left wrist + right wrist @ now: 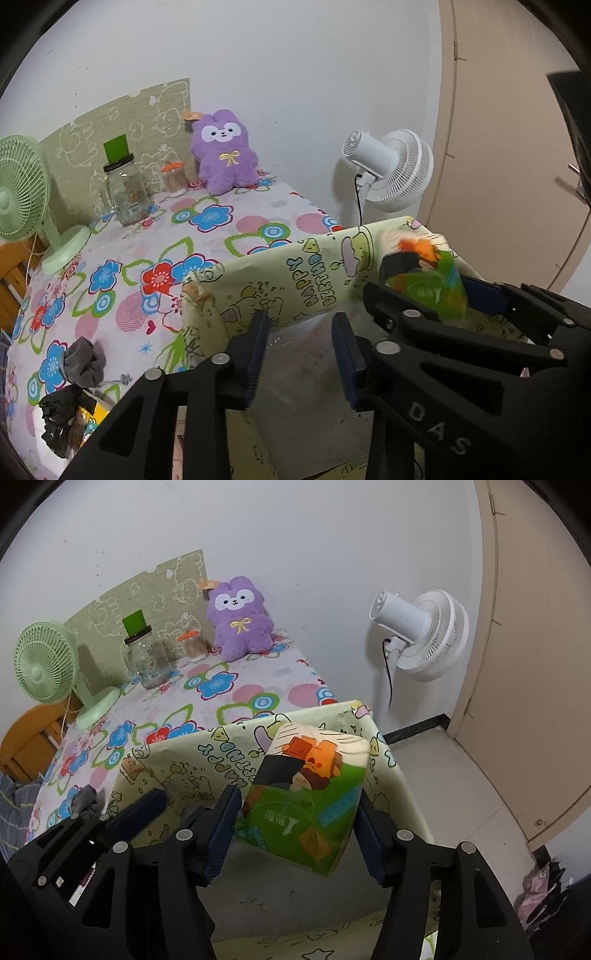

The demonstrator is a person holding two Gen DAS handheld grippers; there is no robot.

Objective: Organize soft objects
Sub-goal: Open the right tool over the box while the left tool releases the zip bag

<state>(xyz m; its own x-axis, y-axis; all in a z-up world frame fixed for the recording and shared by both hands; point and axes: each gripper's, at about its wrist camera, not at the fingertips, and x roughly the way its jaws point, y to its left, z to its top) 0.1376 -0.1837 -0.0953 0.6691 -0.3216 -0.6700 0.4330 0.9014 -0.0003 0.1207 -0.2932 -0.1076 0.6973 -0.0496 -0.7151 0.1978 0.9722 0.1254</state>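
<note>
1. At lower centre of the right view, a tissue pack (306, 805) is seen between the right gripper (295, 830) pads — jaws apart — over the box (177, 771).
2. Lower down in the left view, the left gripper (301, 354) is held apart — nothing between.

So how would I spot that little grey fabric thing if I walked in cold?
Start at the table with the flowered cloth. Go to its near-left edge, left of the pale yellow cartoon-printed box. The grey scrunchie lies there, a small ruffled ring, lighter than the crumpled black item just below it.
</note>
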